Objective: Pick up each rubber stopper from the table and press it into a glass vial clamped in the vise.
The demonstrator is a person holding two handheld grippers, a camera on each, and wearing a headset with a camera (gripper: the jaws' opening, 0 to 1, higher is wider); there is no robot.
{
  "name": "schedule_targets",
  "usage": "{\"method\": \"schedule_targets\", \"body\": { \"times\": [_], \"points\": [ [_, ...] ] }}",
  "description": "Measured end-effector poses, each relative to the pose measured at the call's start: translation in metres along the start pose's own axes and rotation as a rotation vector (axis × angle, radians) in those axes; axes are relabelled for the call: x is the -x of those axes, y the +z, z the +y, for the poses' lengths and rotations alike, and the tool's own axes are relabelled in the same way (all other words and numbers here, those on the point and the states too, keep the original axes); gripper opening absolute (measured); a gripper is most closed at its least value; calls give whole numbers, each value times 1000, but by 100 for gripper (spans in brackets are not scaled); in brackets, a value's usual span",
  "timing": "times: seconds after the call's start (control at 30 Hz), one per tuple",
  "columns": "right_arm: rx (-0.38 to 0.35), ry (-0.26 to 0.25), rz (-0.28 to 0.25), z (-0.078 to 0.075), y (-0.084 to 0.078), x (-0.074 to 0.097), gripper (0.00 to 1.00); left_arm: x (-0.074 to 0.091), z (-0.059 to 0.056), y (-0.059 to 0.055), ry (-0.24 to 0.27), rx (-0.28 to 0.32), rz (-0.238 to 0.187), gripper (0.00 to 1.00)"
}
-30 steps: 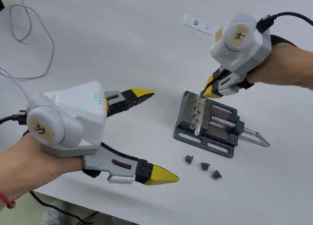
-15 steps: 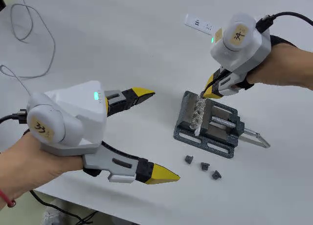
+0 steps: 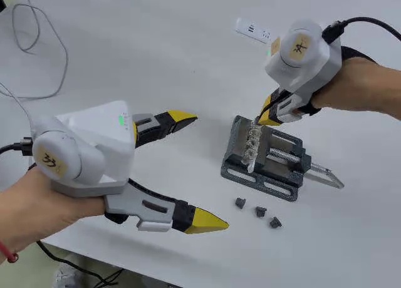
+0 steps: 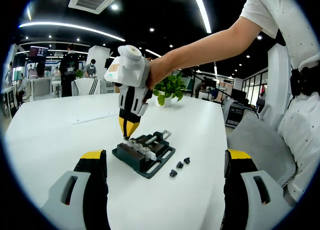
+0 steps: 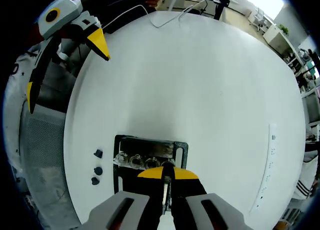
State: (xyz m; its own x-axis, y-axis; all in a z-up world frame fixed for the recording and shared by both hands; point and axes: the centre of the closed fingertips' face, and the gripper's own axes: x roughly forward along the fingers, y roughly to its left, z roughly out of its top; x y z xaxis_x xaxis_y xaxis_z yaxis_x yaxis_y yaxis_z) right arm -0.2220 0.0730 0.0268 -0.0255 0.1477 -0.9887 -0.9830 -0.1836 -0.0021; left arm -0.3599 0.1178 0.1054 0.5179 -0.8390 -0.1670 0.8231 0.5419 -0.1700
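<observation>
Lowest in the head view, at the lower left, your left tongs (image 3: 196,169) stand wide, holding nothing, with one yellow tip pointing at the middle of the frame and the other at the bottom edge. Just right of that lower tip, three loose rubber stoppers (image 3: 260,211) lie on the white desk (image 3: 156,62). They sit in a short row that slants down to the right, close below the base of the vise (image 3: 285,175). That row is what the next pick turns on: it lies ahead of the left tongs and to their right, and the left gripper view shows the stoppers between the two spread jaws, just past the vise. By my reading your left hand is the nearer one for them, and coming in across the row should take the end stopper without knocking its neighbours. Farther up, the glass vials (image 3: 252,144) stand clamped in a line running up the frame along the vise's jaw. Your right tongs (image 3: 265,119) hang over the upper end of that line with jaws pinched nearly together, tips pointing down at the last vial. I cannot tell whether a stopper sits between them or whether they touch the glass. Beyond, at the top of the frame, lies a white power strip (image 3: 255,30).
</observation>
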Motion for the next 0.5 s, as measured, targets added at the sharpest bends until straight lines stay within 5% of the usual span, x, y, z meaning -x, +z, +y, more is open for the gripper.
{"method": "schedule_targets", "body": {
  "times": [0.5],
  "points": [
    [-33,-43,-52,-1,0,1,0,8,1,3,7,-23,21,98]
  ]
}}
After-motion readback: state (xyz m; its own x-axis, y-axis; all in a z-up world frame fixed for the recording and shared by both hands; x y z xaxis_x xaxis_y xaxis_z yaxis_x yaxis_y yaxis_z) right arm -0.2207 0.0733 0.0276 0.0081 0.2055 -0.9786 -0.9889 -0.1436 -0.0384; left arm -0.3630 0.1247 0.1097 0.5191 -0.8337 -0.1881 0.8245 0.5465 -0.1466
